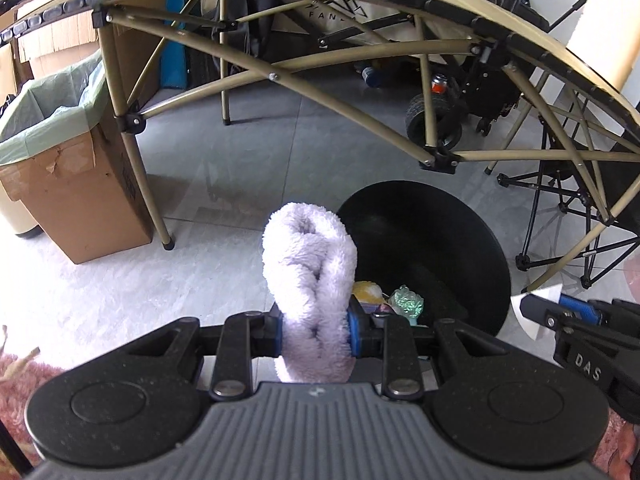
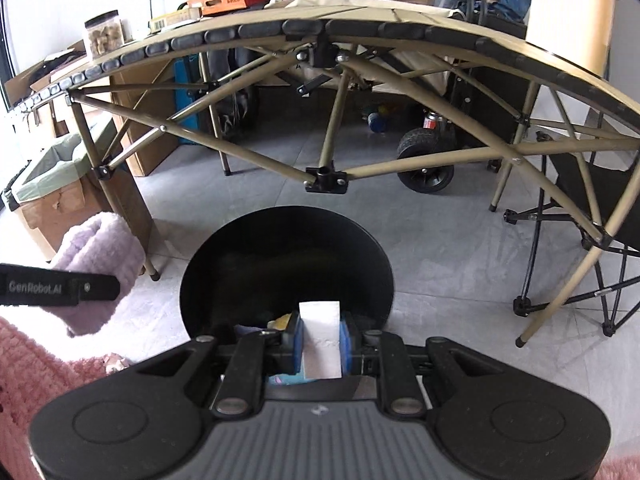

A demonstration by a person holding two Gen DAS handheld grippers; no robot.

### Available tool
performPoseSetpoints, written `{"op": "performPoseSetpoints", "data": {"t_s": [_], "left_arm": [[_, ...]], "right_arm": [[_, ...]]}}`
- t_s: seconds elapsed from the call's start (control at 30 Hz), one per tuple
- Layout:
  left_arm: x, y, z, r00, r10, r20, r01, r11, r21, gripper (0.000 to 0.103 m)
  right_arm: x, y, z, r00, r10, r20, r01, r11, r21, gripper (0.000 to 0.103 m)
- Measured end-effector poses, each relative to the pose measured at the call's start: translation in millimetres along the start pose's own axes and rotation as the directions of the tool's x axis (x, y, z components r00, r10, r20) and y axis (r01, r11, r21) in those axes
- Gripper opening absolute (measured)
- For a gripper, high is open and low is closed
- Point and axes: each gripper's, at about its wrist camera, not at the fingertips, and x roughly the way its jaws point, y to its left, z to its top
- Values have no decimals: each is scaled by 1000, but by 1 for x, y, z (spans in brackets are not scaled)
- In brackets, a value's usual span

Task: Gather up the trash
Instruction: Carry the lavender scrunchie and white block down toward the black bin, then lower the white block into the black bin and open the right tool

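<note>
Meanwhile, my left gripper [image 1: 316,330] clamped a fluffy lilac cloth [image 1: 309,268], my right gripper [image 2: 322,346] pinched white paper [image 2: 321,340], both above the black bin [image 2: 286,248].

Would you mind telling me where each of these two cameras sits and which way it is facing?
Left wrist view: sits on the left gripper, looking forward and down over the black bin; that gripper is shut on a fluffy lilac cloth, and the right gripper's tip intrudes at the right edge.
Right wrist view: sits on the right gripper, facing the same bin from above; it is shut on a white paper slip, and the left gripper's finger shows at left.
Shared: the bin, the cloth, the tan folding table, the lined cardboard box.
</note>
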Motion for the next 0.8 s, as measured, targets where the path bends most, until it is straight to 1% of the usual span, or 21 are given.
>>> {"op": "performPoseSetpoints", "data": {"t_s": [0.23,0.47,0.6,0.67,0.73,0.8], "left_arm": [[14,19,7,1000,12,-23,-12,999,-41,29],[23,35,9,999,-1,-51,-3,997,-82,29],[26,41,10,998,-8,-59,2,995,-96,29],[26,43,10,998,-15,-61,9,995,-101,29],[26,44,10,998,-18,-61,12,995,-103,29],[26,45,11,998,-21,-62,15,994,-106,29]], "right_arm": [[31,15,22,999,21,-43,-22,1000,-14,17],[54,30,40,997,30,-71,-30,1000,-5,18],[64,32,48,996,25,-81,-24,1000,20,20],[68,31,50,996,25,-89,-22,999,34,35],[71,30,51,995,13,-95,-10,999,37,78],[71,30,50,996,12,-92,-9,999,38,89]]}}
